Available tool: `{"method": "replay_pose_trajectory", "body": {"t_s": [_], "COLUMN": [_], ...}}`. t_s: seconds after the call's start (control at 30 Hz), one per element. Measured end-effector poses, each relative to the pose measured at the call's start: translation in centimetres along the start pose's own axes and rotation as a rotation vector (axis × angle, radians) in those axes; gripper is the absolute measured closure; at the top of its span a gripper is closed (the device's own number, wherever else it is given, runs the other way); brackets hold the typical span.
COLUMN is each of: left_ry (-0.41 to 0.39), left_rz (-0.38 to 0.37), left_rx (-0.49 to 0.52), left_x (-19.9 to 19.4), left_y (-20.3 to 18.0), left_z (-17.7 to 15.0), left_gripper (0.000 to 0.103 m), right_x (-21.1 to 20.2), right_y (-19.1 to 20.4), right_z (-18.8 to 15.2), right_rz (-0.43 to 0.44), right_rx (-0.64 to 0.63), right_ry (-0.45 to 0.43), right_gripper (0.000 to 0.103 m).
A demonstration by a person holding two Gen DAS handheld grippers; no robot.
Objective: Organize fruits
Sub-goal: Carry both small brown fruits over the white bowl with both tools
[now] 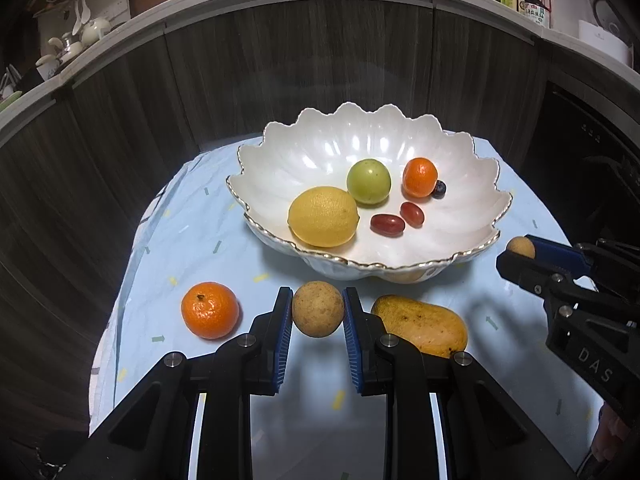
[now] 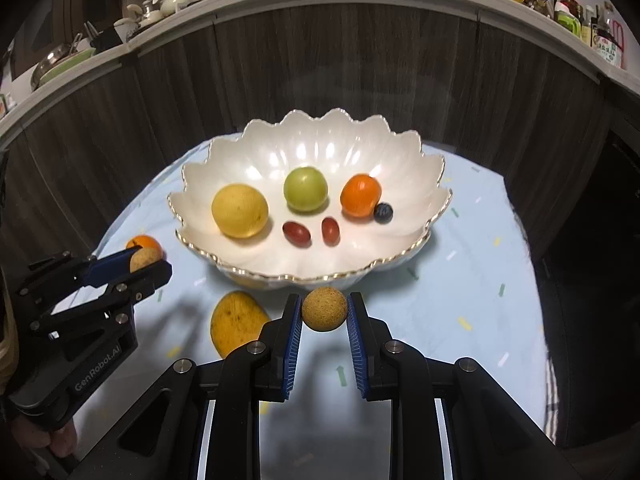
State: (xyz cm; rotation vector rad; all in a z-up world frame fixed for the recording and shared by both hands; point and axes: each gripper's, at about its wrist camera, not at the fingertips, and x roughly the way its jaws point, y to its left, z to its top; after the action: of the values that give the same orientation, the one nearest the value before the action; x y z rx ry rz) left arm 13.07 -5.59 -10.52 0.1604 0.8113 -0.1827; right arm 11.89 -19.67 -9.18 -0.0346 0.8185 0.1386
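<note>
A white scalloped bowl (image 1: 280,152) (image 2: 224,160) on the pale blue cloth holds a lemon (image 1: 322,216), a green fruit (image 1: 368,181), a small orange (image 1: 419,177), a blueberry (image 1: 439,189) and two red grape tomatoes (image 1: 387,225). My left gripper (image 1: 317,314) is shut on a tan longan (image 1: 317,314), held above the cloth just in front of the bowl. My right gripper (image 2: 324,310) is shut on a second tan longan (image 2: 324,309), also in front of the bowl. Each gripper appears in the other's view: right gripper (image 1: 518,254), left gripper (image 2: 148,262).
A tangerine (image 1: 209,310) (image 2: 144,243) lies on the cloth left of the left gripper. A yellow mango (image 1: 424,326) (image 2: 236,322) lies between the two grippers, near the bowl's front. Dark wood cabinet fronts (image 1: 320,60) rise behind the table under a cluttered counter.
</note>
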Motion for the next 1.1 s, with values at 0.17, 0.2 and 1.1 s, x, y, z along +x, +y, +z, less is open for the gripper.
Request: {"method": "replay_pose_trajectory", "body": {"t_s": [0.17,0.2,1.1], "left_ry": [-0.018,-0.021,-0.065], "left_rz": [-0.001,-0.001,-0.041], "left_rx": [-0.004,-0.004,-0.014], "left_x": [-0.7,-0.8,0.1], "left_y": [0.1,0.1,0.2], "left_z": [0.9,1.1,5.1], "left_gripper": [0.078,0.078,0.078], "right_x": [-0.7,-0.9,-1.5], "right_y": [-0.1,-0.2,-0.9], "right_z": [1.1,1.3,5.0], "right_rz": [-0.003,-0.004,-0.036], "right_rx": [-0.003,-0.003,-0.018], "right_ry": [-0.028,-0.034,-0.102], "right_gripper": [0.079,0.079,0.079]}}
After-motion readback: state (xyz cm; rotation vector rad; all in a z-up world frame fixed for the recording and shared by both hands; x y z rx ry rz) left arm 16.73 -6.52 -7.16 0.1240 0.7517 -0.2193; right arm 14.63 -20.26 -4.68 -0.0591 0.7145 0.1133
